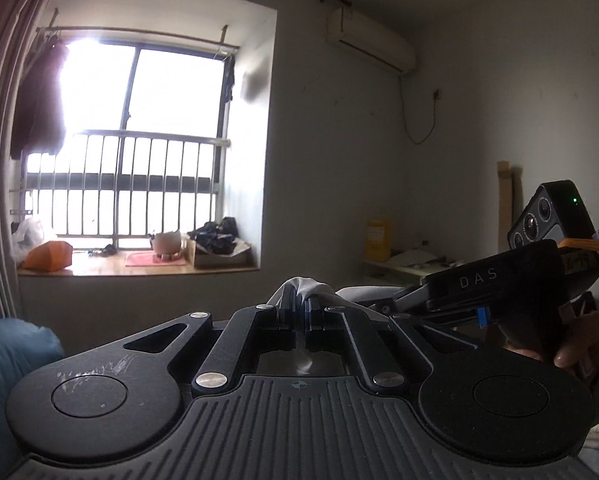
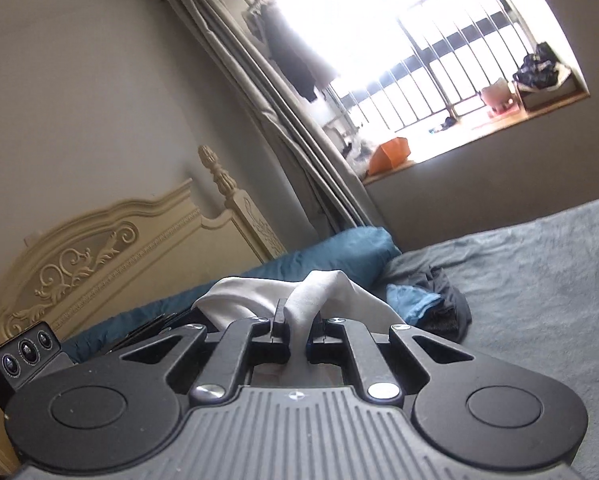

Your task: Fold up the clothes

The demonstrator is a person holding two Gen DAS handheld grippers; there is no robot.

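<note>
Bedroom, barred window blown out by daylight, grey bed below. Pale grey-white garment, bunched and creased, pinched in both grippers: left gripper clamped on one fold, right gripper clamped on another. Rest of the cloth hidden behind the bodies. Dark clothes heap at 3 o'clock. Fingers wrapping the right handle.

White garment, blue pillow, grey bedsheet.

Barred window, air conditioner
</note>
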